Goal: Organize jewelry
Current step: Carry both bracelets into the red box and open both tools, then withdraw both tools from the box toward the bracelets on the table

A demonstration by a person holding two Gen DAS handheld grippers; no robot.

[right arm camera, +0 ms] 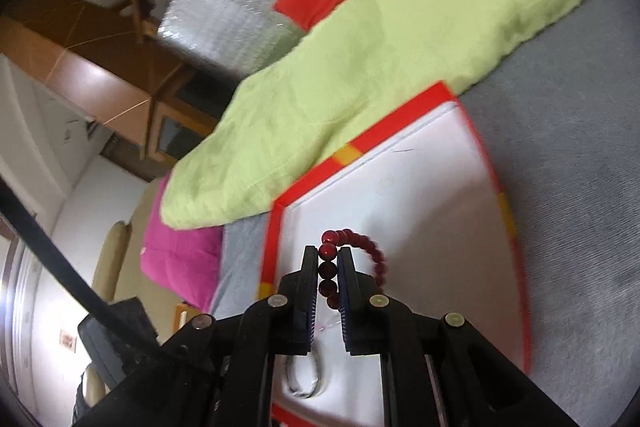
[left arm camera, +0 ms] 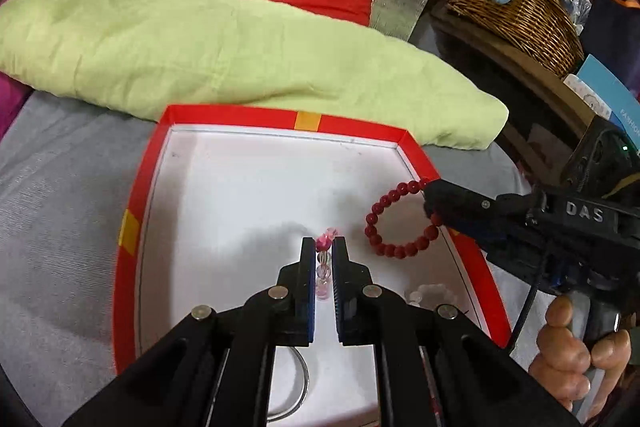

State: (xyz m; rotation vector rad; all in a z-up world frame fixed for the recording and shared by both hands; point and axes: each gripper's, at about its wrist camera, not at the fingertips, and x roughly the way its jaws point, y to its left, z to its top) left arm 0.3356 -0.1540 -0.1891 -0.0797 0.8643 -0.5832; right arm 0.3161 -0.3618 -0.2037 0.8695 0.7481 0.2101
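Left gripper clamped on pink bead bracelet, lower centre; right gripper clamped on red bead bracelet over tray.

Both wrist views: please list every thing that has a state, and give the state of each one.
Left gripper: shut on the pink and clear bead bracelet.
Right gripper: shut on the red bead bracelet, held over the box.
Red-rimmed box: open, no lid on it.
Silver bangle: lying flat in the box.
Wicker basket: open, blue cloth inside.

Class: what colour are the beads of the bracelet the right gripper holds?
Dark red bracelet; clearest in the left wrist view.
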